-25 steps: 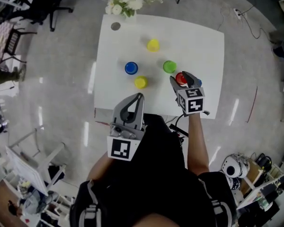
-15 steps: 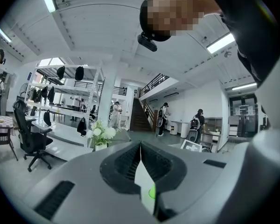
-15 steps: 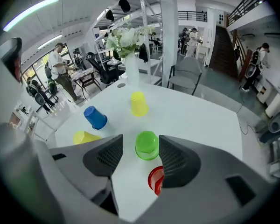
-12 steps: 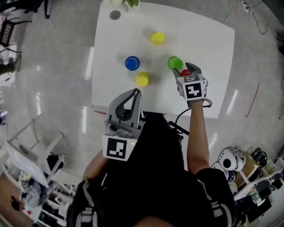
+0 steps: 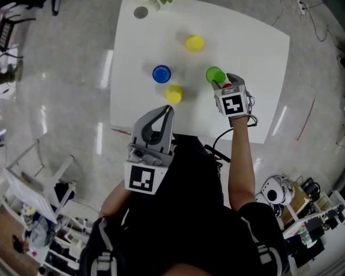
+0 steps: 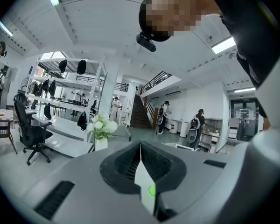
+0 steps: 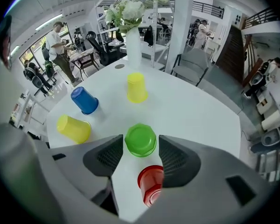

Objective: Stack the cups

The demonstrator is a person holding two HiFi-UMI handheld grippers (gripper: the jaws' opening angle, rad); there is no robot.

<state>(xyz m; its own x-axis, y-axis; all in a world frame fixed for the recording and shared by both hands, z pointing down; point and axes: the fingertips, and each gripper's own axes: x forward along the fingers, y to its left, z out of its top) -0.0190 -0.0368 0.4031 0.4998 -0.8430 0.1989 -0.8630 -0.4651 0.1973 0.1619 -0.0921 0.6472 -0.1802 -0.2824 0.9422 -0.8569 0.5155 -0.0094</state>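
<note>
Two fingers (image 7: 105, 155) of the right gripper (image 7: 141, 158) stand wide apart and hold nothing. In the right gripper view the green cup (image 7: 140, 140) sits squarely in the gap at their tips, base up. The red cup (image 7: 150, 183) lies closer in, just beside the inner face of the right-hand finger, which hides part of it. Whether that finger touches it cannot be told.

The gripper points steeply down, so it looks nearly along the cups' upright axes, not across them. A grasp probably calls for the fingers to sink astride one cup's wall. The red cup looks the likelier pick, being deeper in the gap, though that is a guess.

The head view shows what the gripper view does not. There the gripper covers nearly all of the red cup, and the green cup stands just beyond and left of the fingertips on the bench (image 5: 253, 45). Further left stand the blue cup (image 5: 161, 73), the near yellow cup (image 5: 173, 94) and the far yellow cup (image 5: 194, 43), all apart, none stacked.

The left gripper (image 5: 169, 111) hangs at the bench's near edge, well clear of every cup. The left gripper view shows its fingers pressed together, empty. The right hand is plainly the nearer.
</note>
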